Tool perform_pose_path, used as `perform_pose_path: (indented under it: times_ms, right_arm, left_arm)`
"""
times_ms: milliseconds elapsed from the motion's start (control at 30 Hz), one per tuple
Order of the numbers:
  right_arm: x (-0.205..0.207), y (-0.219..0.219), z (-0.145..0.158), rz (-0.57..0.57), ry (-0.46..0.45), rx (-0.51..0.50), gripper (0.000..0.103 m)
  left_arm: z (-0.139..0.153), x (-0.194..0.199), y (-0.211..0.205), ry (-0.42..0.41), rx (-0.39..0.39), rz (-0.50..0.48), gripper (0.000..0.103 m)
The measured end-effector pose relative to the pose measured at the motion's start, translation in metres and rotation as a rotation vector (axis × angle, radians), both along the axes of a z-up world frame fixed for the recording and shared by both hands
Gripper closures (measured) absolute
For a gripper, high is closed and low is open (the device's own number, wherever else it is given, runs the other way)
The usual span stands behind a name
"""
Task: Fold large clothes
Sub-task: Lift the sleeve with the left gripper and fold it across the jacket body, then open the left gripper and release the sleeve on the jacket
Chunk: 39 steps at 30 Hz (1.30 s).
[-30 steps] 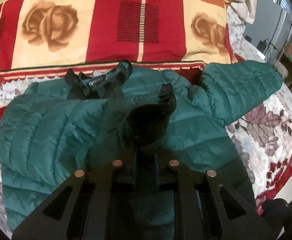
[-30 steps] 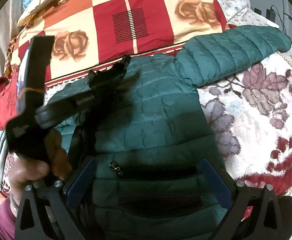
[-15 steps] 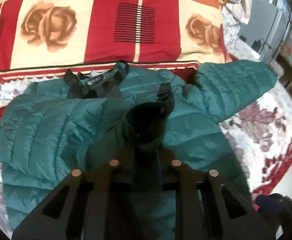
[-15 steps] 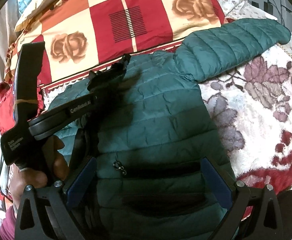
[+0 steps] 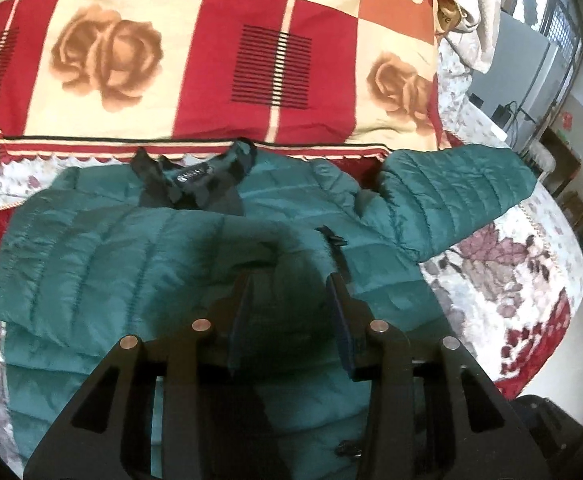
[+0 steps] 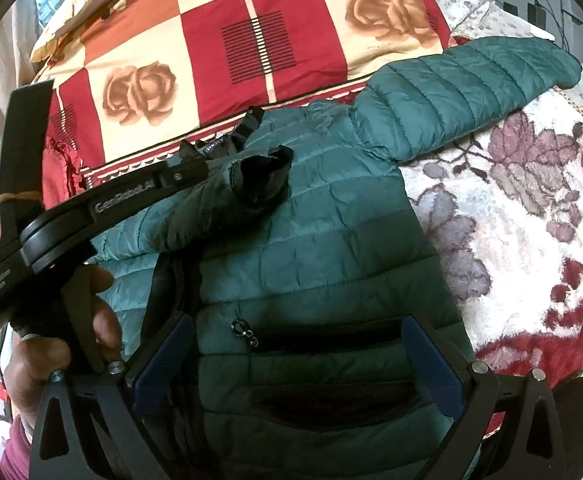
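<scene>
On the floral bedspread point(image 6: 531, 208) lies the teal quilted puffer jacket point(image 6: 323, 240), its one sleeve folded across the chest; left gripper point(image 5: 291, 280) jaws spread over the black cuff point(image 6: 265, 178), apparently releasing; right gripper point(image 6: 295, 344) spread, idle above the pocket.

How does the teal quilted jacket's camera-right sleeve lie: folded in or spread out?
Spread out: the teal sleeve stretches sideways onto the floral bedspread.
</scene>
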State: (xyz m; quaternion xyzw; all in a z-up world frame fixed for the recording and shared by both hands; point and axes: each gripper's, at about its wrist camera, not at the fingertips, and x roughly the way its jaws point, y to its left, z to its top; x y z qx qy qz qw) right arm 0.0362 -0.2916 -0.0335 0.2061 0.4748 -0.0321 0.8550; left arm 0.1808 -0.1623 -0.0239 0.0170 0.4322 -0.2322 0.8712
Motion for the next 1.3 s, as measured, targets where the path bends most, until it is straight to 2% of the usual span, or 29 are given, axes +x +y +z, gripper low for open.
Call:
perform_pose_path:
  times_ms: [167,433,733,933,1300]
  right_arm:
    - [0.008,0.007,0.002,0.015,-0.004,-0.004,0.0]
    - [0.028,0.025,0.004,0.051,-0.015,-0.047,0.0]
    - [0.043,0.03,0.0,0.06,-0.001,-0.055,0.0]
    - [0.053,0.03,-0.003,0.068,0.01,-0.063,0.0]
    - [0.057,0.033,-0.007,0.068,0.014,-0.046,0.0]
  left_arm:
    - [0.003,-0.001,0.023,-0.056,0.062,0.054,0.066]
    - [-0.001,0.006,0.071,-0.069,0.131,0.155,0.066]
    - [-0.007,0.01,0.111,-0.07,0.167,0.244,0.066]
    - [-0.003,0.009,0.128,-0.126,0.215,0.298,0.066]
    - [0.026,0.011,0.136,-0.177,0.202,0.321,0.066]
